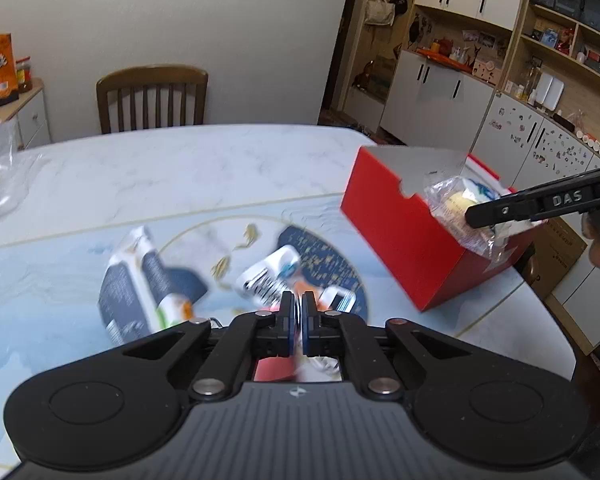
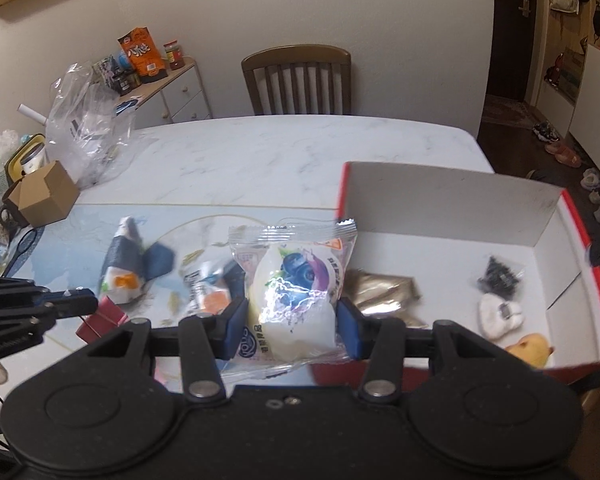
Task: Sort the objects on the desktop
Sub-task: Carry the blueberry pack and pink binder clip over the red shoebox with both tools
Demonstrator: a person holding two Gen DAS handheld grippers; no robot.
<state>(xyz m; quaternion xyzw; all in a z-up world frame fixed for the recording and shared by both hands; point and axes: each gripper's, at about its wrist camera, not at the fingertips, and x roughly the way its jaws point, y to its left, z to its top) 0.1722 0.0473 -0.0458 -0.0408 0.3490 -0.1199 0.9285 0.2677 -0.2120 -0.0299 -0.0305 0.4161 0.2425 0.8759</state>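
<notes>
Right wrist | right gripper (image 2: 291, 322) pinches snack packet (image 2: 296, 292) (long axis upright) | red box (image 2: 452, 204) at 2 o'clock, near | left gripper (image 1: 299, 312) pressed together, farther

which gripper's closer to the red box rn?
Right. The right gripper, shut on the snack packet, is at the red box rim; the left gripper hangs over the mat, off to its side.

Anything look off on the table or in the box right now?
Nothing damaged or spilled. The tall dark-and-white carton and two smaller cartons lie tipped over on the blue mat, unsorted. The red cardboard box sits upright.
</notes>
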